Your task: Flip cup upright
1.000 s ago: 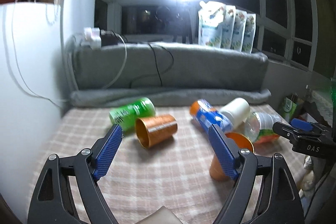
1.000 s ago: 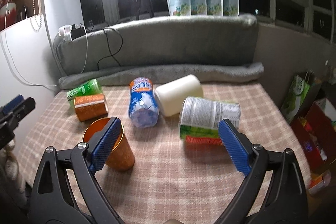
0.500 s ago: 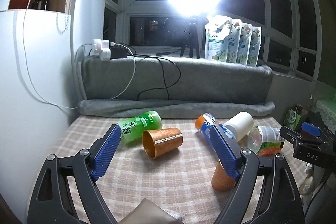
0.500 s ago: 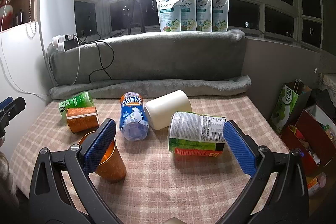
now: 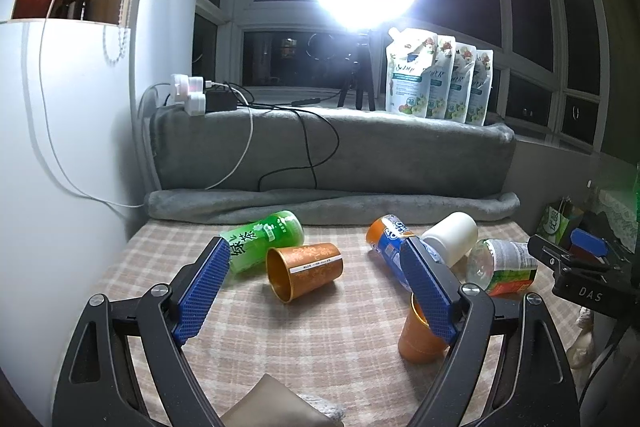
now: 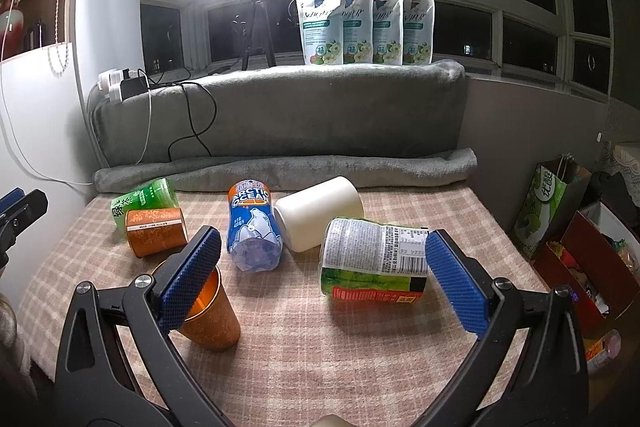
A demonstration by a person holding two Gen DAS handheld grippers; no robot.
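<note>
An orange cup lies on its side on the checked cloth, mouth toward me; it also shows in the right wrist view. A second orange cup stands upright, partly behind my fingers in both views. A white cup lies on its side in the middle. My left gripper is open and empty, well back from the lying orange cup. My right gripper is open and empty, above the table's front.
A green tea bottle, a blue Arctic Ocean bottle and a green-labelled bottle lie on the cloth. A grey blanket roll lines the back. Boxes and a bag stand off the right edge.
Both grippers have drawn back and risen, so the objects look smaller and lower. Nothing on the table has moved. Both stay open.
</note>
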